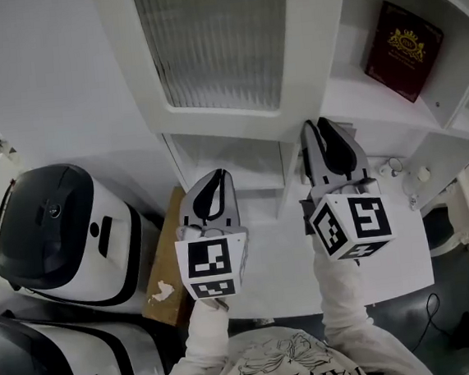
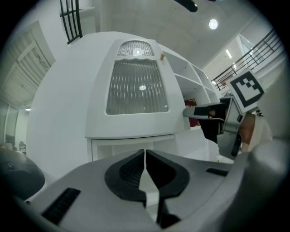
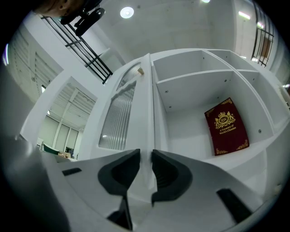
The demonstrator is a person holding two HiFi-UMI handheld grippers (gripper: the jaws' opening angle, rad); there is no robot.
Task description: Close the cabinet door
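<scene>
The white cabinet door (image 1: pixel 212 44) with a ribbed glass panel stands swung open, away from the open shelves (image 1: pixel 393 118). In the right gripper view the door (image 3: pixel 120 113) appears edge-on, and its edge runs down between the jaws. My right gripper (image 1: pixel 314 123) (image 3: pixel 145 153) is at the door's lower free corner, its jaws narrowly apart and closed on that edge. My left gripper (image 1: pixel 218 174) (image 2: pixel 145 152) hangs lower left, in front of the door (image 2: pixel 136 90), shut on nothing. The right gripper (image 2: pixel 204 111) also shows in the left gripper view.
A dark red book (image 1: pixel 403 49) (image 3: pixel 226 127) leans in an upper shelf compartment. Two white-and-black appliances (image 1: pixel 53 233) (image 1: pixel 54 365) sit on the left, beside a brown board (image 1: pixel 168 271). Small items (image 1: pixel 393 165) lie on the white counter (image 1: pixel 390 258) to the right.
</scene>
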